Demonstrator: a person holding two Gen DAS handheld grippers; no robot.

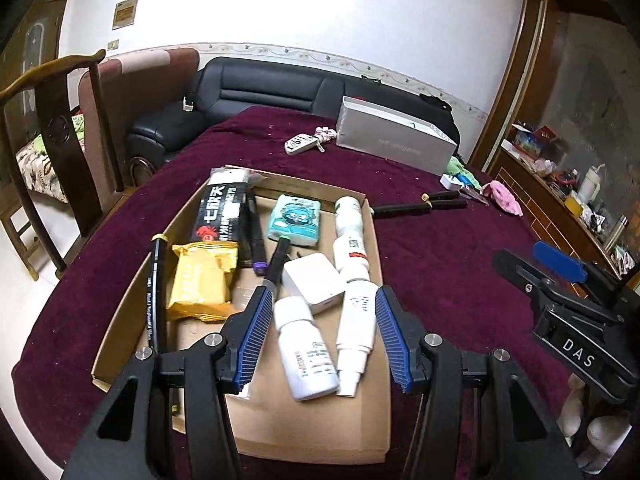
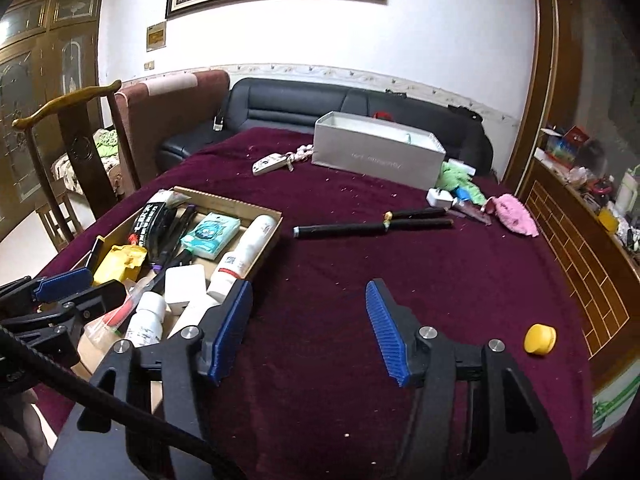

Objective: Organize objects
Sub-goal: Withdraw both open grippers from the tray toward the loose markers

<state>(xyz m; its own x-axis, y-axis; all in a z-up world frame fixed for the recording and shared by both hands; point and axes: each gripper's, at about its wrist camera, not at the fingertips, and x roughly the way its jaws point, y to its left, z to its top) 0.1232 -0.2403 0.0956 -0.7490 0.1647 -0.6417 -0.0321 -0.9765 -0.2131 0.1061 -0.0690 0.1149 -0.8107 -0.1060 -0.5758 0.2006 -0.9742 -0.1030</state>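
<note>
Your left gripper (image 1: pixel 324 332) hung spread and empty over white plastic bottles (image 1: pixel 306 354) in the shallow cardboard tray (image 1: pixel 376 432); your right gripper (image 2: pixel 308 328), stamped "DAS", gaped empty above maroon velvet cloth (image 2: pixel 360 248).

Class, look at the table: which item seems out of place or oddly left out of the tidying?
A yellow cap lies alone on the cloth, far from the cardboard tray of bottles.
</note>
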